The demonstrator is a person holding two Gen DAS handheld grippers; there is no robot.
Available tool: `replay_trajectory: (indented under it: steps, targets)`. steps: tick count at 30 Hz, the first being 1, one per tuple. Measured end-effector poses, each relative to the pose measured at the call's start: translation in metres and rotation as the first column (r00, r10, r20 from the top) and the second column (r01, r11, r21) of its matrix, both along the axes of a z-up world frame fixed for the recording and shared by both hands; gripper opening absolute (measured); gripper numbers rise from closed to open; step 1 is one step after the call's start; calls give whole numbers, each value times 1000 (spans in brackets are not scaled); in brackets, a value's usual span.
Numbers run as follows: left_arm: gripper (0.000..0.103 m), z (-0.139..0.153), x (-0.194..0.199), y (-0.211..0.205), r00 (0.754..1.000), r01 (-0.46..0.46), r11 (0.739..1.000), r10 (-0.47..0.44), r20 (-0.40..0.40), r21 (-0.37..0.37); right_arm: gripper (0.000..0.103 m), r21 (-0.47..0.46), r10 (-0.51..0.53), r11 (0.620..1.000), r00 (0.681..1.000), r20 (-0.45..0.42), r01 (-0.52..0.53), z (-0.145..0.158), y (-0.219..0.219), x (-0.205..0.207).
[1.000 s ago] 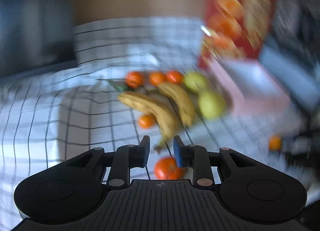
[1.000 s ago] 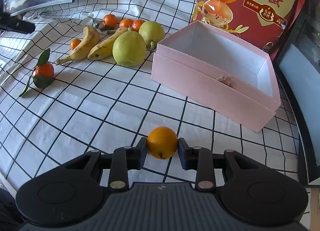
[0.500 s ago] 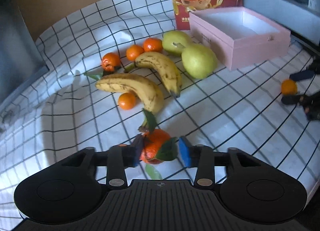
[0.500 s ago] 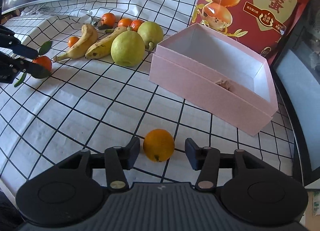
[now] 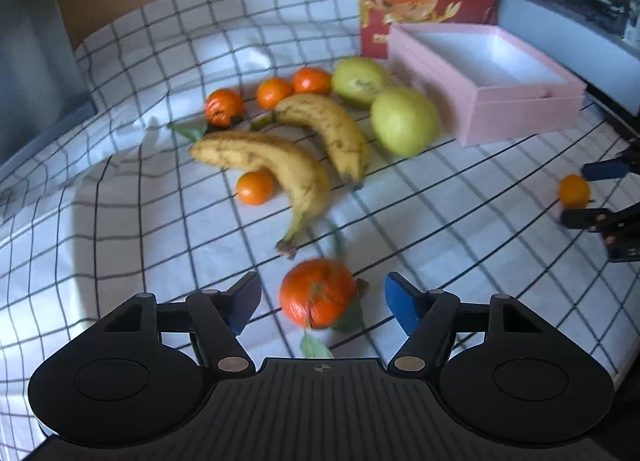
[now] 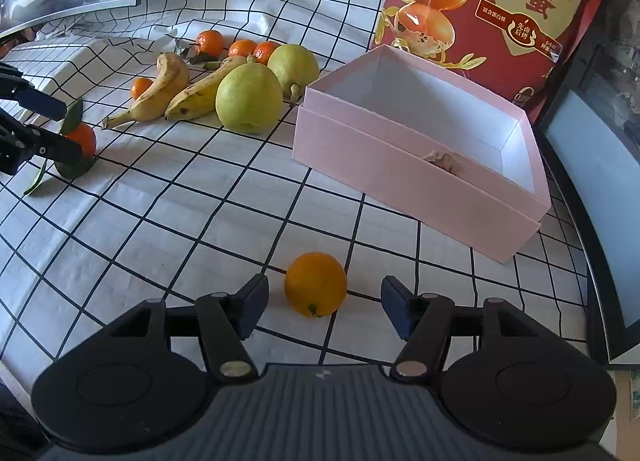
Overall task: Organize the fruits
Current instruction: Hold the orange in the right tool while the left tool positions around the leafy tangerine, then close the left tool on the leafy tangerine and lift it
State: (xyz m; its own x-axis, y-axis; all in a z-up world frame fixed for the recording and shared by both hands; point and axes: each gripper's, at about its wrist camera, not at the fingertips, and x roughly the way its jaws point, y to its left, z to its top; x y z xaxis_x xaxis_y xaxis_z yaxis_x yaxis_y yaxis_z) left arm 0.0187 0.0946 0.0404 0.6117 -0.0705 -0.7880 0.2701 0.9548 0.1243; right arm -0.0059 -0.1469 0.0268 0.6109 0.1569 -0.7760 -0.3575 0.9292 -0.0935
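Observation:
A leafy tangerine lies on the checked cloth between the fingers of my left gripper, whose jaws are opening and stand clear of it on both sides. A small orange sits between the fingers of my right gripper, whose jaws are also opening with gaps on each side. Further back lie two bananas, two green pears and several small tangerines. An open pink box stands to the right of the fruit. The right wrist view shows the left gripper around the leafy tangerine.
A red snack bag stands behind the box. A dark screen borders the table's right side, and a grey appliance sits at the left. The checked cloth is bare between the two grippers.
The left gripper came down around the leafy tangerine and its jaws spread wide. The right gripper's jaws let go of the small orange, which now rests on the cloth.

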Motion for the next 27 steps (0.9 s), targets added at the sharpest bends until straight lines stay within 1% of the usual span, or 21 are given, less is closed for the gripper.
replay_trajectory:
  steps: [4,7,8,9,10,12,16,19,21,22,23,24,26,27]
  targets:
    - [74,-6,5,6,999,-40,999,40,-30,-17,63,17,-4,1000,1000,-7,4,2,-3,0]
    - [73,-8,11,15,995,-93,993,90,-48,-76,63,56,4,998,1000,-8,-4,6,-6,-2]
    - [70,-9,12,17,993,-107,989,102,-55,-99,63,70,10,998,1000,-9,-9,7,-7,-3]
    - [64,-9,13,19,992,-118,986,111,-61,-121,63,79,14,997,1000,-9,-13,8,-7,-4]
    - [61,-9,14,20,991,-123,983,115,-67,-136,63,85,15,996,1000,-6,-15,9,-8,-4]
    - [54,-11,15,20,990,-128,979,117,-80,-159,63,81,13,997,1000,-5,-12,10,-8,-4]
    - [52,-11,13,15,991,-129,980,121,-64,-149,63,85,5,996,1000,-20,-3,8,-11,-3]
    - [51,-4,10,12,993,-117,978,110,-46,-170,63,102,11,995,1000,-21,-9,9,-11,-3]
    - [45,2,8,8,995,-101,980,97,-31,-174,62,109,21,994,1000,-19,-19,11,-10,-3]
    - [44,5,7,6,996,-90,980,88,-25,-175,61,106,22,994,1000,-18,-20,11,-9,-3]
    - [42,7,6,4,997,-79,981,76,-23,-177,57,102,21,995,1000,-16,-20,10,-8,-2]
    - [32,9,5,2,998,-66,981,64,-21,-180,56,101,17,995,1000,-14,-15,10,-8,-1]
    - [29,10,3,-2,998,-55,984,54,-10,-169,54,110,5,994,1000,-19,-3,9,-10,2]
    - [30,9,3,-2,999,-54,985,53,-10,-163,50,115,1,993,1000,-26,2,8,-11,4]
